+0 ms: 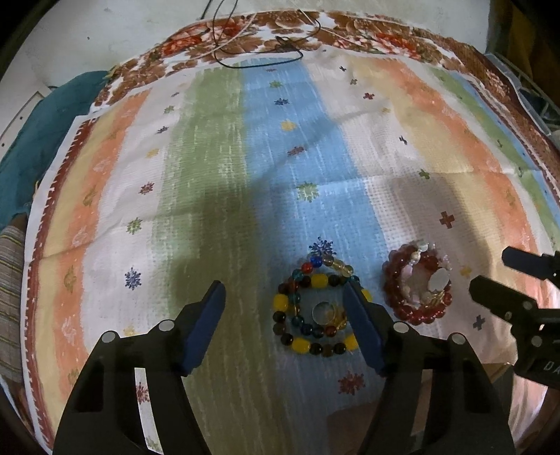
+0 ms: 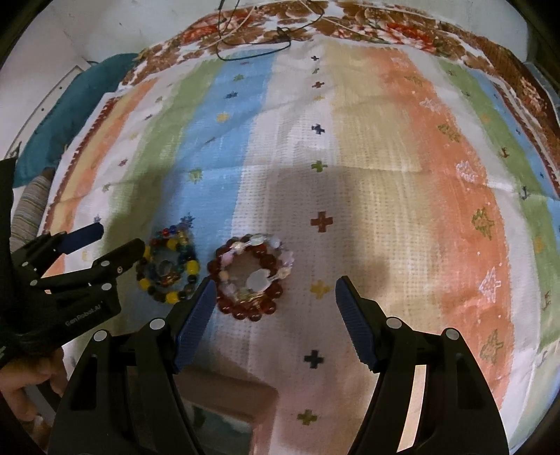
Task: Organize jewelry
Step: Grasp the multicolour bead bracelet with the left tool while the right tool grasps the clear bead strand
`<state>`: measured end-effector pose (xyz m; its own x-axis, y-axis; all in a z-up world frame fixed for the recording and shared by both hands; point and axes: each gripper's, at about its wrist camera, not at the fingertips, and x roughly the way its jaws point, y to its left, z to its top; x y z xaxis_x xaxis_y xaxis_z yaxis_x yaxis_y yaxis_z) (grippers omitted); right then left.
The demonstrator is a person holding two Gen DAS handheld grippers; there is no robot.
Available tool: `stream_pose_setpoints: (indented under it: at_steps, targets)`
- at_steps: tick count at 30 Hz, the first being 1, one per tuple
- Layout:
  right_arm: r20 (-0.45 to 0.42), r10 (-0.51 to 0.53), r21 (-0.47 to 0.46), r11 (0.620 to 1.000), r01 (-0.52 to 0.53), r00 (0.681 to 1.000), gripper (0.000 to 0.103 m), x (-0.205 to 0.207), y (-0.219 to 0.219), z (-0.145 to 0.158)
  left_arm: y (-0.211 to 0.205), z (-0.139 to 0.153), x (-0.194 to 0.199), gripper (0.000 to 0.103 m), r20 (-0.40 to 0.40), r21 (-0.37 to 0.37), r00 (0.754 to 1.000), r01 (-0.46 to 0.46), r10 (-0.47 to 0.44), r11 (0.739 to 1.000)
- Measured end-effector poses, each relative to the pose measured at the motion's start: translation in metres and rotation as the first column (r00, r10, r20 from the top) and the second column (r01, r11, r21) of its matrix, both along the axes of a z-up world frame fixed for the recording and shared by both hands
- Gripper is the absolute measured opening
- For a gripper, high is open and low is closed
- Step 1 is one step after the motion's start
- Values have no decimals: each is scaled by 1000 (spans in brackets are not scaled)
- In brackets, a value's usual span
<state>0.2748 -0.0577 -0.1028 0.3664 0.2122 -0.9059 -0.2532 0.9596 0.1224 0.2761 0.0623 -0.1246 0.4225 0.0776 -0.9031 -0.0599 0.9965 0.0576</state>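
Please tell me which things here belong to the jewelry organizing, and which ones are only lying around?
For the job:
- multicolored bead bracelet
- red bead bracelet
- left gripper, open
- right gripper, open

Lying about:
- striped cloth beneath everything
- black cord at the far edge
- teal fabric on the left

A home setting is suggested. The surface is covered by a woven cloth with pastel stripes in orange, green, blue and cream point(image 1: 266, 147), dotted with small stitched crosses and stars and bordered at its far edge by a brown and red floral band point(image 2: 413, 31). A crumpled teal fabric point(image 1: 38, 133) is seen beyond the cloth's left edge, and thin black and white cords point(image 1: 259, 49) are draped over the far edge. A plain whitish wall point(image 1: 105, 31) is seen behind.
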Motion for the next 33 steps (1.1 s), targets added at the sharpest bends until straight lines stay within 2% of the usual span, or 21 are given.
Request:
stream_pose_setpoints:
  at_steps: [5,7,11,14,21,27,29,31,33]
  targets:
    - [-13,-3,8,1000,3,1000,70,8,1,-5,2,-7,7,62,-15,9,1000,3,-3,1000]
    - [-21,-1,4,1000,1,1000,63,10,2,-8,5,-9,10,59,-20,9,1000,-3,3,1000]
    - [-40,-2,-5,1000,2,999,62,13,6,-17,8,-13,14,55,-30,10,1000,-5,5,1000]
    - [-45,0,-18,1000,-1,999,58,16,7,-21,9,-18,17,45,-47,-1,999,-10,10,1000]
    - [-67,-4,-24,1000,2,998,46,21,10,-31,6,-25,26,44,-58,-5,998,6,-6,1000]
    - [-86,-3,-19,1000,1,996,38,26,10,-42,1,-34,31,38,-75,1,997,26,-25,1000]
    - [-92,-3,-6,1000,2,996,34,26,11,-44,0,-36,32,29,-77,0,997,30,-30,1000]
    - [-99,1,18,1000,1,995,26,27,11,-44,-1,-38,32,23,-79,-10,996,38,-38,999]
    - [-102,6,29,1000,-3,995,24,27,11,-44,-2,-37,32,12,-73,-1,997,37,-37,999]
